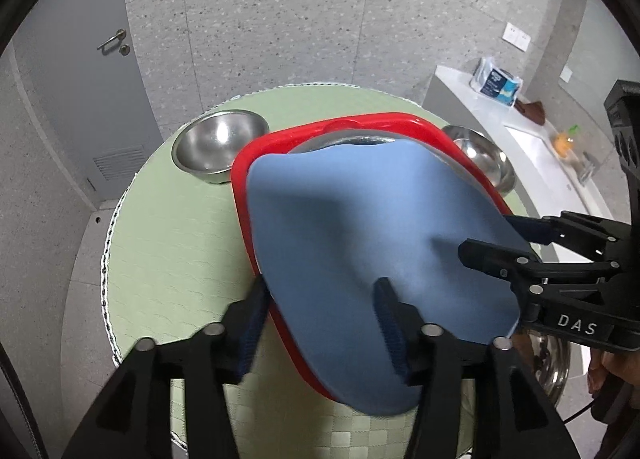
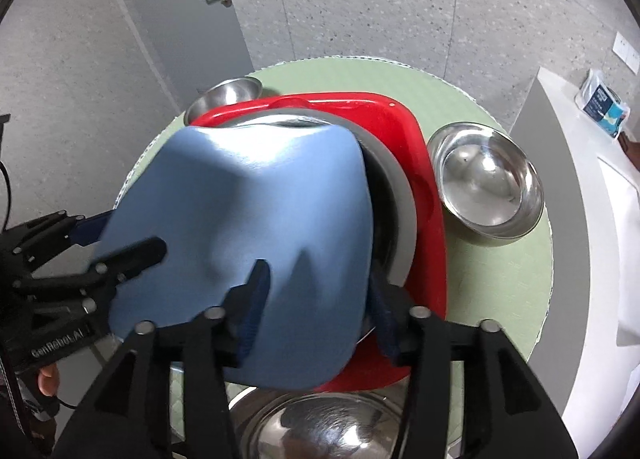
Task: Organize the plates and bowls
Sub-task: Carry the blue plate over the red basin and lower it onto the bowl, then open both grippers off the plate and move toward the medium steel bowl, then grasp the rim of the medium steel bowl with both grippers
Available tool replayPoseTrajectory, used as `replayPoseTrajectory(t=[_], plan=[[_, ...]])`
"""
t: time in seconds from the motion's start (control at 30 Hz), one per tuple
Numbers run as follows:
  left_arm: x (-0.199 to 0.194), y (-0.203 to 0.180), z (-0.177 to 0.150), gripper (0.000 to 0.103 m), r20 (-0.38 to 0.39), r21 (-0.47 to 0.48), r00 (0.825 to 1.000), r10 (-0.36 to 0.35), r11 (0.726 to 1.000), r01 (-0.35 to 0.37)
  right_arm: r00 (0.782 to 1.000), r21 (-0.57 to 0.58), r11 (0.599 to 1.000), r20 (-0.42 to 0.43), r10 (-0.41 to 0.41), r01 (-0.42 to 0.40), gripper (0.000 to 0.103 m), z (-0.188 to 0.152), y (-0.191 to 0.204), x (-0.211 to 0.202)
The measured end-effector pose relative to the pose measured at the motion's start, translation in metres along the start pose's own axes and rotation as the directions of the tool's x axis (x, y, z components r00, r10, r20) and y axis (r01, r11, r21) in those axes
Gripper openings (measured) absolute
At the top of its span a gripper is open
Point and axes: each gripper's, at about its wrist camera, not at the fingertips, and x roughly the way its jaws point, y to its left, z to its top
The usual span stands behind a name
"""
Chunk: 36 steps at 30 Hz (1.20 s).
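While both pairs of jaws stand parted around the near edge of the blue plate (image 1: 360, 243), treat this as a release: the left gripper (image 1: 320, 323) has one finger on top and one at the plate's left rim, the right gripper (image 2: 316, 295) one finger on top and one at its right rim, and as far as I can tell neither presses on it. Back both out along their own fingers, low and straight, so no pad drags the plate off its seat. It lies on a grey-rimmed dish (image 2: 400, 195) inside the red tray (image 2: 424, 163), near end raised, I think. Its long axis runs from you toward the far wall, narrower end nearest. Steel bowls sit on the green table (image 1: 168, 243): left bowl (image 1: 216, 147), right bowl (image 2: 488, 183), near bowl (image 2: 320, 431).
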Motion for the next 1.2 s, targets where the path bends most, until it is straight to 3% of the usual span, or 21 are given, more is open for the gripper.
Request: replayPoseTrajectory(t=[0.1,0.2,0.43,0.73,0.9,1.03,1.2], plan=[[-0.005,0.003,-0.001,0.066,0.007,0.002,1.0,-0.004,1.0,0.004,1.0,0.002,1.0,0.009,-0.02,0.02,0.066,-0.003,0.004,-0.007],[-0.014,0.009,-0.002,0.073,0.03,-0.012,0.999,-0.023,1.0,0.023,1.0,0.014,1.0,0.022,-0.019,0.018,0.067,-0.003,0.003,-0.016],[-0.047,0.024,0.005,0.08,0.089,-0.045,0.994,-0.056,0.997,0.061,0.994,0.08,0.997,0.108,-0.031,0.022,0.067,0.004,-0.025,-0.064],[-0.068,-0.013,0.048,0.086,0.133,0.061,0.986,-0.103,0.994,0.095,0.982,0.193,0.978,0.156,-0.108,0.077,0.069,0.01,-0.083,-0.094],[-0.038,-0.061,0.095,0.091,0.075,0.188,0.984,-0.16,0.972,0.144,0.985,0.28,0.959,0.143,-0.093,0.05,0.069,0.002,-0.124,-0.081],[-0.003,-0.091,0.127,0.091,0.06,0.26,0.988,-0.143,0.958,0.123,0.991,0.32,0.947,0.115,-0.069,0.029,0.069,-0.004,-0.157,-0.056],[0.063,-0.12,0.157,0.092,-0.037,0.317,0.997,-0.07,0.945,0.078,0.996,0.408,0.913,0.089,-0.014,-0.023,0.069,-0.009,-0.2,-0.017]])
